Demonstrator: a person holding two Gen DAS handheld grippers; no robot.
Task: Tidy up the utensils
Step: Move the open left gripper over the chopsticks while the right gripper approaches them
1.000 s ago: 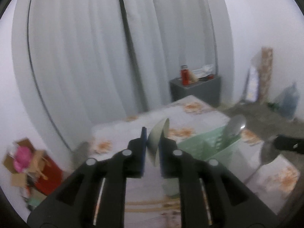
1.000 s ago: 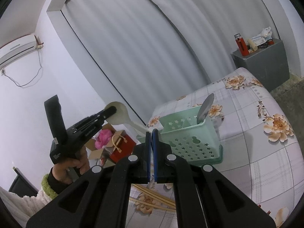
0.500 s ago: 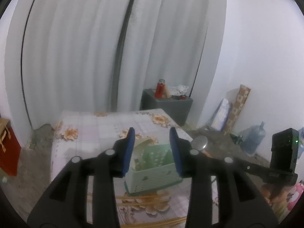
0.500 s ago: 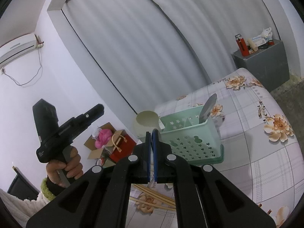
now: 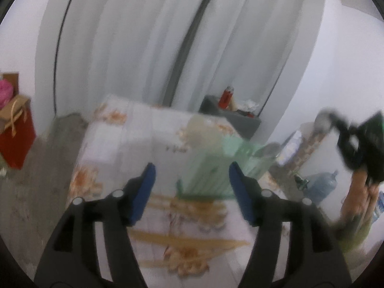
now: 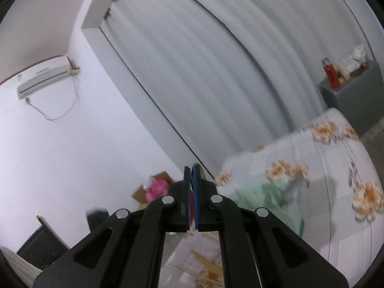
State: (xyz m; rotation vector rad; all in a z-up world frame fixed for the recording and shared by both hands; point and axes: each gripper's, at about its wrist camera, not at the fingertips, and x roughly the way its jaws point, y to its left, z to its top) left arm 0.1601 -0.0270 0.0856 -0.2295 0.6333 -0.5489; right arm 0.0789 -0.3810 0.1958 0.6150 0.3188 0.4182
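Left wrist view: the left gripper [image 5: 190,182], which pinched a cream ladle a second ago, has been opening and now gapes empty above the mint-green perforated plastic utensil basket [image 5: 223,168]; pale wooden chopsticks [image 5: 182,242] lie nearer on the floral tablecloth [image 5: 124,144].

Right wrist view: the right gripper [image 6: 191,180] remains closed, nothing visibly held; the basket has slid lower right. No legible writing.

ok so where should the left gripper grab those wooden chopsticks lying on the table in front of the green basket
Near their middle, from above. The chopsticks lie flat on the tablecloth in a loose, roughly parallel bundle below the left gripper, just short of the green basket. Flat and thin, they leave no room for a side approach, so set the fingers across the bundle. Its jaws have just been opening, with nothing between them.
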